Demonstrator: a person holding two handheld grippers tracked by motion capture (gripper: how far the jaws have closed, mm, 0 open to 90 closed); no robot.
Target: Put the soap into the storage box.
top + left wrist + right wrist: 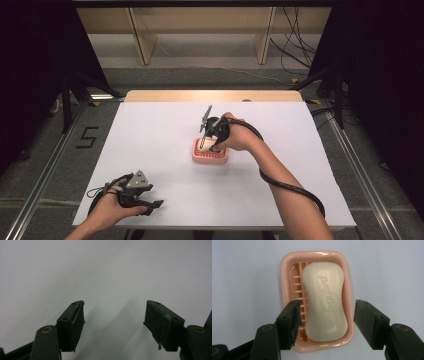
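A cream bar of soap [325,301] lies in a pink slatted soap dish [287,272] on the white table; the dish [210,159] sits near the table's middle. My right gripper [327,315] hovers just above the soap, open, with one jaw on each side of the bar and a gap at both. From above, that right gripper [209,142] points down at the dish. My left gripper [113,312] is open over bare white table, nothing between its jaws. It rests at the front left, left gripper [150,204].
The white table [165,125] is bare around the dish. A wooden strip [212,95] runs along its far edge. Beyond stand wooden legs [142,40] and loose cables on the floor. Dark curtains flank both sides.
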